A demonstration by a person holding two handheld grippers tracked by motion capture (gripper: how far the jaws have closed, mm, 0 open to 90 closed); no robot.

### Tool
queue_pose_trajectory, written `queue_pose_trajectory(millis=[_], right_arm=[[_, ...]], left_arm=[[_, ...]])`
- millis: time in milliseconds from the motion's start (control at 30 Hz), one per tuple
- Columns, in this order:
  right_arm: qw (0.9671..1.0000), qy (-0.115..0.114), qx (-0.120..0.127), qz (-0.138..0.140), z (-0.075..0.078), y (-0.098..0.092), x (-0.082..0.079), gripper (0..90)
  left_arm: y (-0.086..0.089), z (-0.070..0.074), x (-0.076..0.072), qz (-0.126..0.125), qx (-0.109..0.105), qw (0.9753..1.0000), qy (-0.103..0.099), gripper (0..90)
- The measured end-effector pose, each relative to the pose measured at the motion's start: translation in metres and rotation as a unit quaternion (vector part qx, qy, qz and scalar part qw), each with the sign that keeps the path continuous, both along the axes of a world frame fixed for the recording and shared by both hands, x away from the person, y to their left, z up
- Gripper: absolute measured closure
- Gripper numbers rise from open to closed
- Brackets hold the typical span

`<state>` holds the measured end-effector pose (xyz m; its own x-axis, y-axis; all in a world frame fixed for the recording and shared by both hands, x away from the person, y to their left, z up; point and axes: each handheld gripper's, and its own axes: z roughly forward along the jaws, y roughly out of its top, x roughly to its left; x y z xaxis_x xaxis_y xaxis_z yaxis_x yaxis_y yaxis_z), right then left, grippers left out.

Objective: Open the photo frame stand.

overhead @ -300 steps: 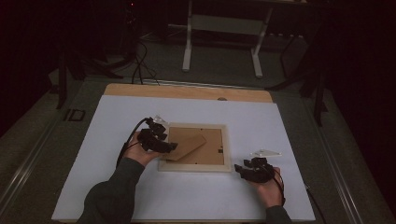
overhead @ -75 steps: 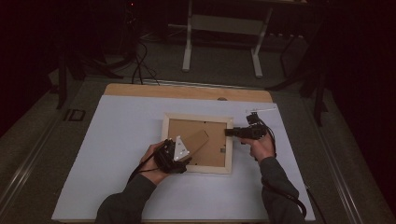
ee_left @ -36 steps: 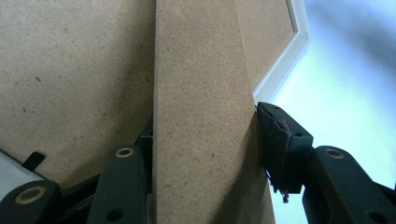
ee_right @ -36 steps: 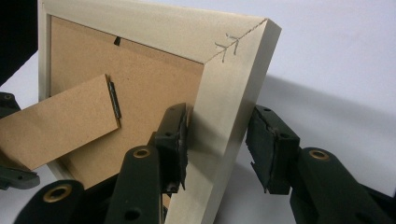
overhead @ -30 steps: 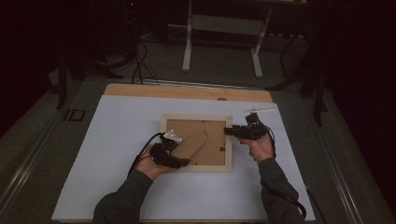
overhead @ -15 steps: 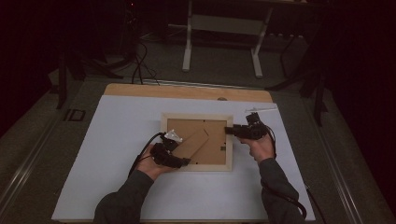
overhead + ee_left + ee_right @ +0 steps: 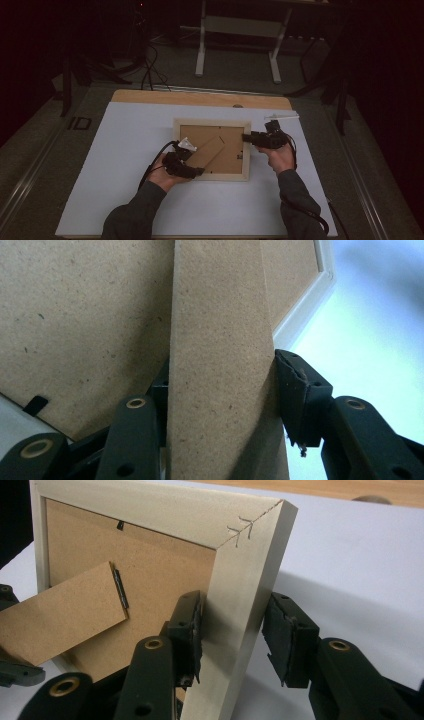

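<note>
A picture frame (image 7: 212, 149) lies face down near the middle of the white worktop (image 7: 125, 150), a little toward its far edge, with its brown fibreboard backing (image 7: 90, 315) up. The left gripper (image 7: 186, 168) comes in at the frame's near-left corner; its 2 fingers (image 7: 300, 395) are closed across the width of the easel stand (image 7: 220, 365), the narrow fibreboard leg hinged to the backing, and hold its free end. The right gripper (image 7: 257, 139) sits at the frame's right rail (image 7: 240, 610); its fingers (image 7: 287, 640) straddle that rail, the inner one touching the wood and the outer one a little off it, so the hold looks loose or not quite closed.

The frame should be light and rigid, with pale wood rails stapled at the mitred corner (image 7: 242, 527). The rail is the sound place to grip: square-sided and stiff. There may be glass on the hidden front face, so it probably should not be twisted or dropped. The stand is thin, stiff board on a small metal hinge (image 7: 119, 587); it will swing easily but could tear at the hinge if pulled sideways, so holding its end across the edges and lifting along the hinge's arc seems safest.

No containers are on the worktop. A small pale strip (image 7: 281, 117) lies near the far-right corner, well apart from the frame.
</note>
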<state>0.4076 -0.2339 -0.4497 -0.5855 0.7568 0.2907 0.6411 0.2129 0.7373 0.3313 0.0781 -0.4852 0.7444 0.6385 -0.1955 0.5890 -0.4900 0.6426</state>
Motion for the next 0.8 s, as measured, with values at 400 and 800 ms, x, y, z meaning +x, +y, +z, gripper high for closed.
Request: queue_pose_trajectory(millis=[400,800], right_arm=[[0.9996,-0.027,-0.004,-0.01,0.008,-0.001,-0.005,60.4],[0.9976,-0.061,-0.007,-0.032,0.015,-0.001,-0.011,61.7]], left_arm=[[-0.003,0.0,0.002,0.013,0.006,0.9998,-0.014,53.2],[-0.009,0.003,0.007,0.035,0.015,0.9988,-0.03,54.4]])
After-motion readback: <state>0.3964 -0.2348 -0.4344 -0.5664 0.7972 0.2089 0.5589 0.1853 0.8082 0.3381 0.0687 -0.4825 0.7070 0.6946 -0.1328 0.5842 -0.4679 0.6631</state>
